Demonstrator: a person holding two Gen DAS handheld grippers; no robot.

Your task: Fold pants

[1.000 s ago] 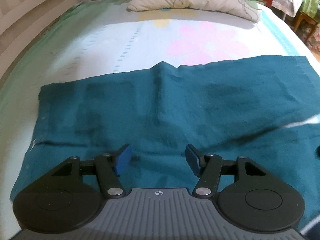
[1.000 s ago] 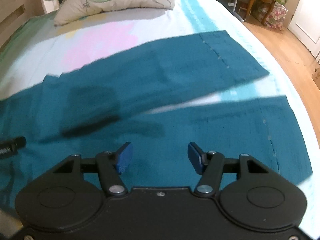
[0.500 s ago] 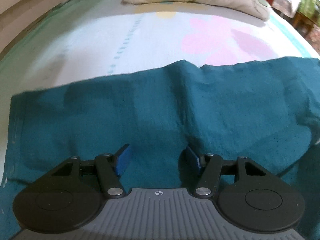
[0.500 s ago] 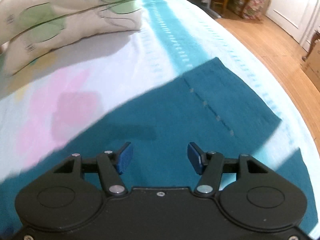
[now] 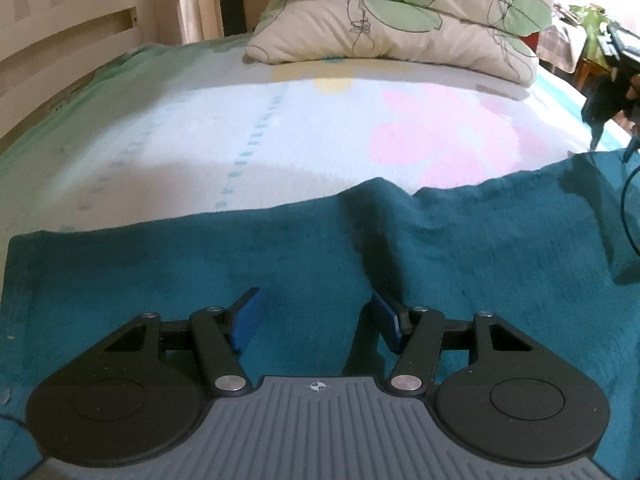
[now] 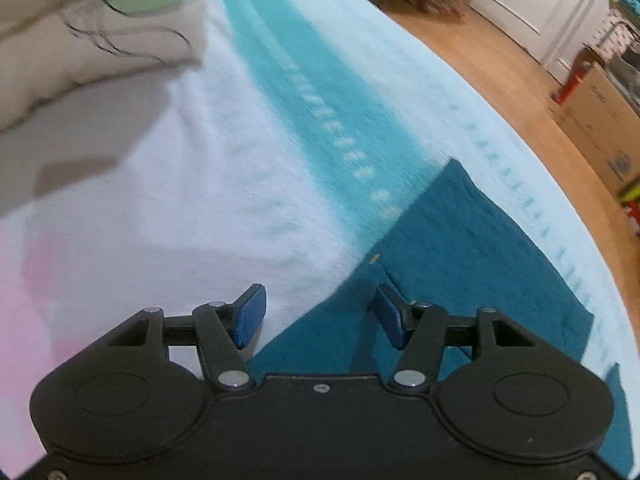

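Observation:
Teal pants lie spread flat across the bed. In the left wrist view my left gripper is open and empty, low over the cloth beside a raised crease near the far edge. In the right wrist view my right gripper is open and empty, straddling the far edge of the pants near the leg end, its left pad over bare sheet. The right gripper also shows at the far right of the left wrist view.
The bed sheet is white with pink flowers and a teal stripe. Leaf-print pillows lie at the head. A wooden headboard stands left. Wooden floor and a cardboard box lie beyond the bed's right edge.
Both grippers have moved forward toward the far edge of the pants. The right one now reaches the edge near the leg end. Both stay open.

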